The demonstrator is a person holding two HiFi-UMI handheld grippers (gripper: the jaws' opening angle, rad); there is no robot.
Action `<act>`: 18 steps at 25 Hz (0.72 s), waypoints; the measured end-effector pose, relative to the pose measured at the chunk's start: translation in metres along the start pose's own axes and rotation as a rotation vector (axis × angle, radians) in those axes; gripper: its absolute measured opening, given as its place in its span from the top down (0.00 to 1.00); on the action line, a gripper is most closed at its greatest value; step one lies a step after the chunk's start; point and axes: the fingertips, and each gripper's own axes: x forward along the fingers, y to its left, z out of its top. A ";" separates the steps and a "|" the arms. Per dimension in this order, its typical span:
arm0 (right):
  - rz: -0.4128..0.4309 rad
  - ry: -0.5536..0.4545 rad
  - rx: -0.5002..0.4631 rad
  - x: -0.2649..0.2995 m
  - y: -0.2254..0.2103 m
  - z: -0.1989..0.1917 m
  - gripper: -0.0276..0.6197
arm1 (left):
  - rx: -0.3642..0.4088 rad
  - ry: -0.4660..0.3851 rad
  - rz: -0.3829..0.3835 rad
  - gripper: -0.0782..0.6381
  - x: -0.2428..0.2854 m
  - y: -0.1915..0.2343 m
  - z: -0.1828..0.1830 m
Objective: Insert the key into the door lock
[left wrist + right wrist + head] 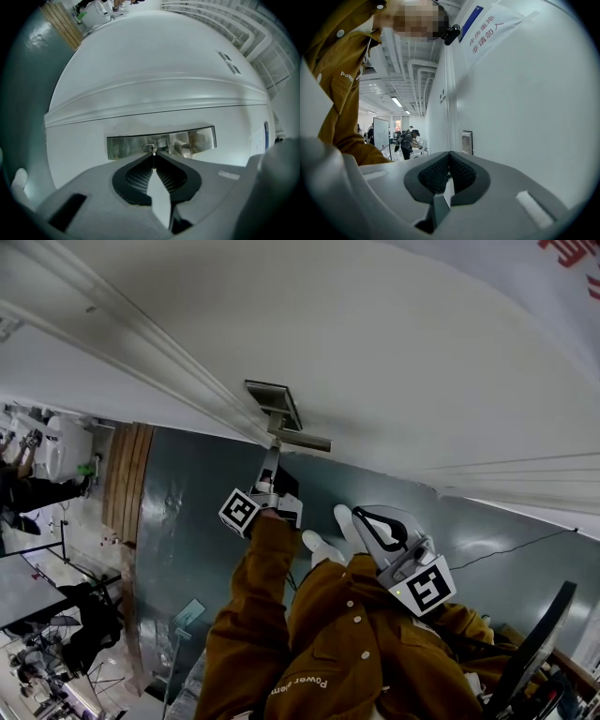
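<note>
At the lock, left tongs clamp the key: small, stiff, likely slippery, best held by its head. Right tongs closed, empty.

- The key shows only as a thin sliver; the rest is buried between the jaws of the left gripper.
- Whether its tip has entered the keyhole is too small to tell.
- Red lettering, far right on the wall, is cut off by the picture's edge.
</note>
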 end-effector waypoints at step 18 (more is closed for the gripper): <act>0.013 0.001 0.002 0.007 0.013 -0.008 0.95 | -0.039 -0.008 -0.013 0.86 -0.004 0.009 0.003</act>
